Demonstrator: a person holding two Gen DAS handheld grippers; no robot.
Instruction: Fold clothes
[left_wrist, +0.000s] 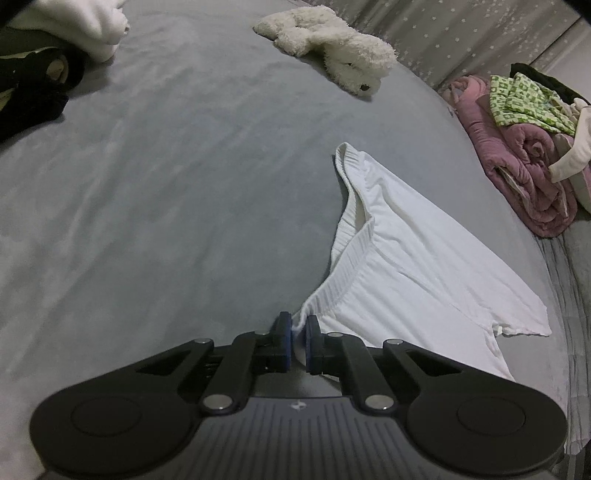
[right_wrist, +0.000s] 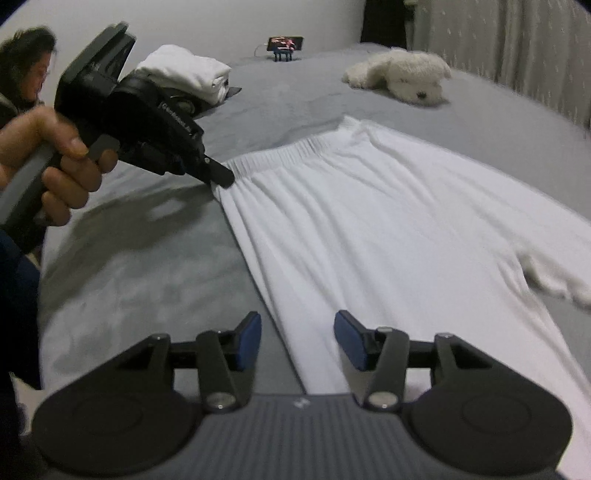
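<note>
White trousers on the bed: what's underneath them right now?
The white trousers lie spread on the grey bedsheet, which shows all around them. Nothing bulges through the cloth, but whatever lies directly beneath is covered. The left gripper pinches the waistband corner.

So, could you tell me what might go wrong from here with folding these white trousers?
1. The left gripper pinches only the corner of the waistband; that small bite could slip out once lifted.
2. The right gripper hangs open over the trouser leg's edge; closing there may miss it or catch the grey sheet.
3. The leg ends look bunched, so creases may get folded in.
</note>
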